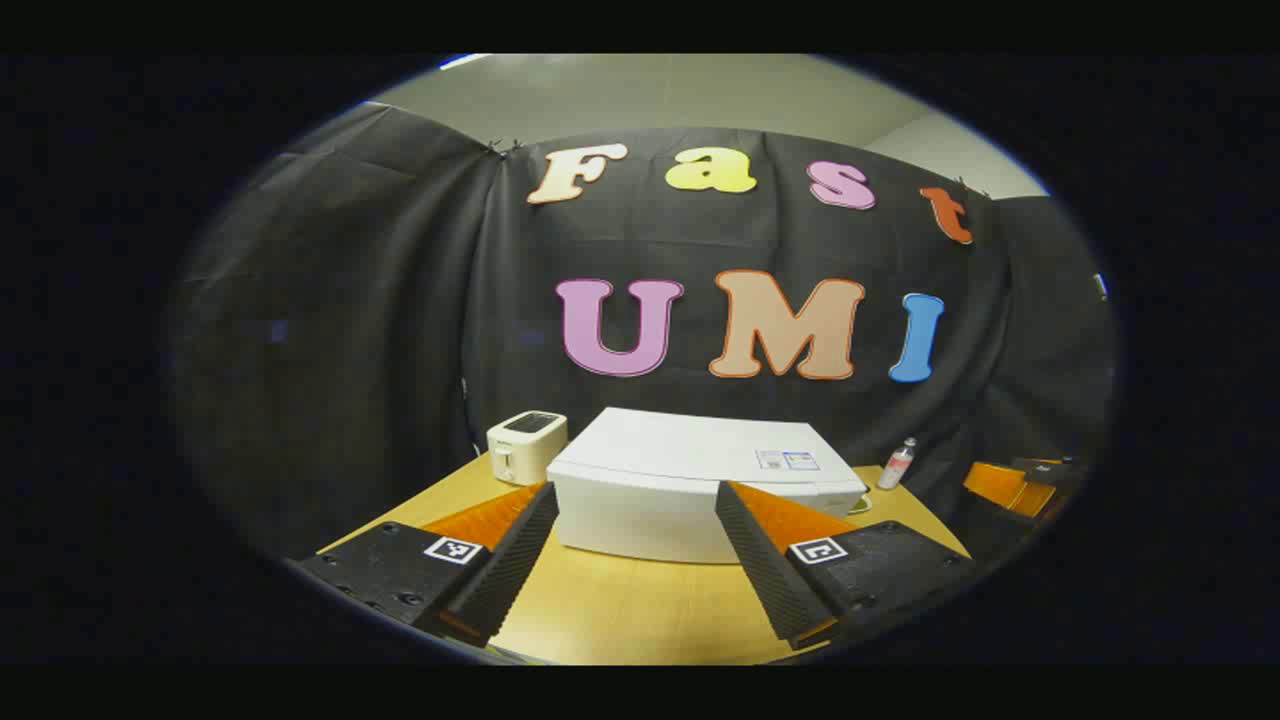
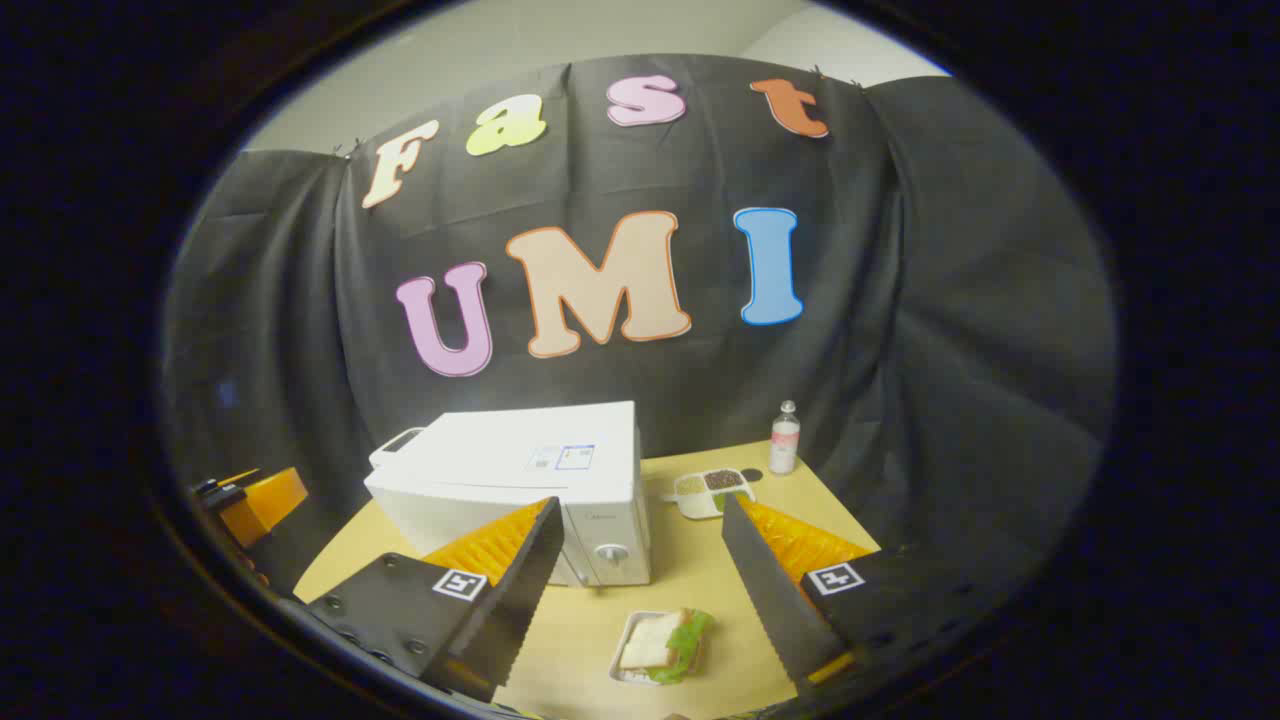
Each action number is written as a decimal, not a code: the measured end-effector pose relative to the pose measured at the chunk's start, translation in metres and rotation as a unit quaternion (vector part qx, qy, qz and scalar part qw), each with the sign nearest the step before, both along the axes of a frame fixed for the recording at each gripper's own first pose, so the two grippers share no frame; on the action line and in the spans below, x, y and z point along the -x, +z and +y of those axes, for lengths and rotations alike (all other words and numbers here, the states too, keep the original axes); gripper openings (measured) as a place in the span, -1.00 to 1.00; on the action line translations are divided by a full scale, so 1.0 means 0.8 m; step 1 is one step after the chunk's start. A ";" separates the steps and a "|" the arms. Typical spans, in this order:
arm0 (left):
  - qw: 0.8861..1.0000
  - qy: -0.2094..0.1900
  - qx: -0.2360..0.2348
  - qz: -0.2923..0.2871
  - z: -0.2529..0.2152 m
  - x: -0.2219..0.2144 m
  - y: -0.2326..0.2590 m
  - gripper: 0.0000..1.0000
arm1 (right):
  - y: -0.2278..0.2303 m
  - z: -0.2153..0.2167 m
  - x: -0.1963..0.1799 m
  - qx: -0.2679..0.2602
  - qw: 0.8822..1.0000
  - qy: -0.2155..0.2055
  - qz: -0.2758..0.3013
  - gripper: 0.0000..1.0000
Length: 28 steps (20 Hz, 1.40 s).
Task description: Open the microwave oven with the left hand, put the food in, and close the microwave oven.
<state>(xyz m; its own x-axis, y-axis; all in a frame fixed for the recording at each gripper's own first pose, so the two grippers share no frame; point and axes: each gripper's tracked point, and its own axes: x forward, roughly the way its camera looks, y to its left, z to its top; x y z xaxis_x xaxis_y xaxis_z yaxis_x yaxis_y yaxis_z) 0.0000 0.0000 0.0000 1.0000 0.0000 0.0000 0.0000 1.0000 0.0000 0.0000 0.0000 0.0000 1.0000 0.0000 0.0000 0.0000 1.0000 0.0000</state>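
A white box-shaped microwave oven is seen with its door closed on the light wooden counter, a white toaster just beside it. The left gripper is held spread above the counter, near the oven's front. The right gripper is likewise spread, above a sandwich with lettuce in a shallow tray lying before the oven. A small clear bottle and a compartmented food container are set farther back.

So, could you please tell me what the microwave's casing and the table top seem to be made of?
The boxy white microwave looks like painted metal or plastic: smooth, matte, evenly white. The yellowish table top looks like wood or wood-look laminate: faint grain, slight sheen.
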 end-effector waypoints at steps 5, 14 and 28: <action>1.000 0.000 0.003 0.019 -0.001 -0.005 -0.011 0.92 | -0.009 -0.008 -0.001 0.008 1.000 -0.003 0.013 0.89; 1.000 -0.005 -0.003 0.020 0.002 -0.016 -0.009 0.91 | -0.001 0.001 -0.004 0.011 1.000 0.000 0.000 0.89; 0.993 -0.025 0.016 0.114 0.007 -0.040 -0.103 0.93 | -0.043 -0.015 0.001 0.004 0.999 -0.035 -0.001 0.89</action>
